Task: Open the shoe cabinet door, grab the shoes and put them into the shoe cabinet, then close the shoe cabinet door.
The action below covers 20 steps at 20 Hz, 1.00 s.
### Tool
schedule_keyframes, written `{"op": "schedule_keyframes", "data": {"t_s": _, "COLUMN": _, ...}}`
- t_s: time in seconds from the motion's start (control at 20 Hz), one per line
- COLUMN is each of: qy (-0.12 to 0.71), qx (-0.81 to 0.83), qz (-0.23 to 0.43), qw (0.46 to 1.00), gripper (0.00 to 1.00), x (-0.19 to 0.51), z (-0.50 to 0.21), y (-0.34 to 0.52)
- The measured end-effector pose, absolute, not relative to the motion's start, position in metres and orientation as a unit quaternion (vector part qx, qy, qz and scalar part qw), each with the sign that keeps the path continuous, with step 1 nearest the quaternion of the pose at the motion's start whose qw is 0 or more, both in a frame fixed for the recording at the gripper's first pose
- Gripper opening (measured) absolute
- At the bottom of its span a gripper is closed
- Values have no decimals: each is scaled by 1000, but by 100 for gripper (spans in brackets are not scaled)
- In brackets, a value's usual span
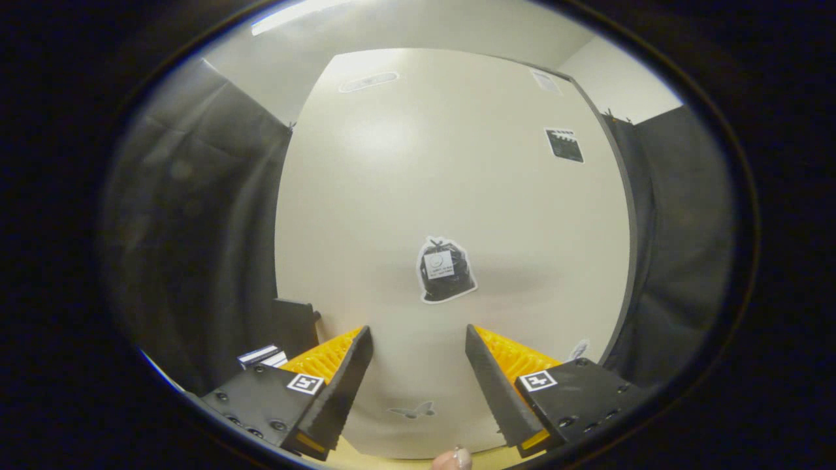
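Cream cabinet door (450, 196) sits closed ahead, so I hold the gripper (418, 382) released, 2 fingers empty, squared up to open it.

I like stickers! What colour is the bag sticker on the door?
Black with a white outline, on the cream cabinet door: the bag sticker, in the gripper view.

Single gripper-mounted fisheye view, looking forward along the two fingers (418, 385), which enter at 5 and 7 o'clock, spread with nothing between them. Camera faces the shoe cabinet door (450, 196) squarely at close range; dark cloth wall (196, 228) flanks at 9 and 3 o'clock.
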<state>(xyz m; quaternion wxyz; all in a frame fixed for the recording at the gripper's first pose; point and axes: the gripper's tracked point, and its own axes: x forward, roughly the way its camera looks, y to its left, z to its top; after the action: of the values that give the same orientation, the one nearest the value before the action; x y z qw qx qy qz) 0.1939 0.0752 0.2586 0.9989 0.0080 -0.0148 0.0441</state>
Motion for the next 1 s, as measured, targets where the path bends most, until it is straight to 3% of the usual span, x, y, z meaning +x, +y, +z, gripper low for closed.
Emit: {"op": "schedule_keyframes", "data": {"t_s": 1.0, "qy": -32, "qx": 9, "qz": 26, "qw": 999, "gripper": 93, "x": 194, "z": 259, "y": 81}}
